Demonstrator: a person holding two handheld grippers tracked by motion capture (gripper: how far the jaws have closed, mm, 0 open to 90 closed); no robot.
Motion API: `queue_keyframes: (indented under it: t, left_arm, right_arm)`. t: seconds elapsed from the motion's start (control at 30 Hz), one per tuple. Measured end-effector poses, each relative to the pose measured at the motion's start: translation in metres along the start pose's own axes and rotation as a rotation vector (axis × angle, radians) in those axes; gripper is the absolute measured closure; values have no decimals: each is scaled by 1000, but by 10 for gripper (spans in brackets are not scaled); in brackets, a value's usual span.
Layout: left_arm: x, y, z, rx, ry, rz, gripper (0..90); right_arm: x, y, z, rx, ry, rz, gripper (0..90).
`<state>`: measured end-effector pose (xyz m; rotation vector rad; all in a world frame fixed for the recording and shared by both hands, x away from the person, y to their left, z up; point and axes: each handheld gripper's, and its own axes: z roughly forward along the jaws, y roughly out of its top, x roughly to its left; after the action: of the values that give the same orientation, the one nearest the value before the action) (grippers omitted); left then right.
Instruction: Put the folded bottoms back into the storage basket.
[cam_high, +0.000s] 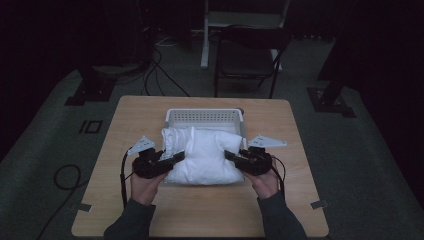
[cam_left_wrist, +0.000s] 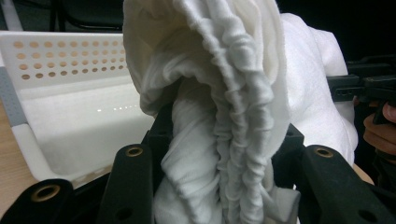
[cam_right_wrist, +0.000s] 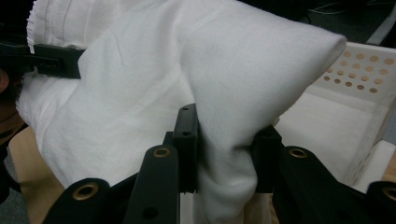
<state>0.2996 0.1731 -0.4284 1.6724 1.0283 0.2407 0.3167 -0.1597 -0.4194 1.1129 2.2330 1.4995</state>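
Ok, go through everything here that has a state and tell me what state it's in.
Pillow: held at both ends, partly over the basket's near edge.
Basket: upright, white padding lying inside.
Left gripper: shut on the pillow's gathered end.
Right gripper: shut on a pillow corner.
Chair: upright, nobody on it.

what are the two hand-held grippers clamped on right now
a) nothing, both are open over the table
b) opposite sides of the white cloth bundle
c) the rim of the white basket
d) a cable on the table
b: the left hand-held gripper pinches a gathered fold of the white cloth bundle, and the right hand-held gripper pinches its other side; the white basket sits behind it, ungripped.
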Motion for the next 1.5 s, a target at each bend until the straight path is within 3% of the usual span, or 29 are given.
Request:
queue_keyframes:
  t: [1.23,1.5]
  left_arm:
    - [15,24,-2,-55,43,-31,552]
    - [19,25,3,-59,56,-40,551]
  right_arm:
    - [-7,35,21,-38,-2,20,705]
    - [-9,40,27,-31,-25,15,705]
